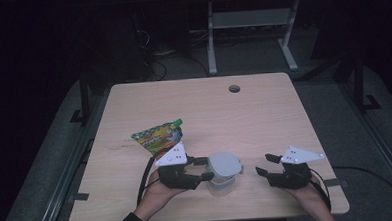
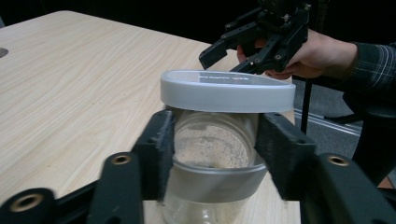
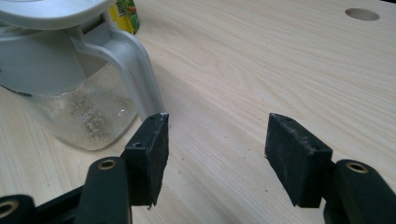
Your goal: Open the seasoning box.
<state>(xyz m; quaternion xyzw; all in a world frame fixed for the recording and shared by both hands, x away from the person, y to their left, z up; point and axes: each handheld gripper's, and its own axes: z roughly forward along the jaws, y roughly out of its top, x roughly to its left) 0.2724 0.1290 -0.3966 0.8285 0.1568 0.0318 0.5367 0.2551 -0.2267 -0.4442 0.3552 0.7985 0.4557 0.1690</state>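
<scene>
Near the table's (image 1: pixel 133 100) front edge, left of centre, the left gripper (image 2: pixel 212 140) brackets the jar (image 2: pixel 212 154) below its lid (image 2: pixel 227 91); both pads meet the glass, so the grasp looks made. Lid removal appears still to come. At the front right, the right gripper (image 3: pixel 217 135) rests open and empty, its jaws just beside the jar's handle (image 3: pixel 135 70).

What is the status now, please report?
Left gripper jaws around the jar, contact unclear. Right gripper open, beside the jar handle. Juice pouch behind, clear of the work.
</scene>
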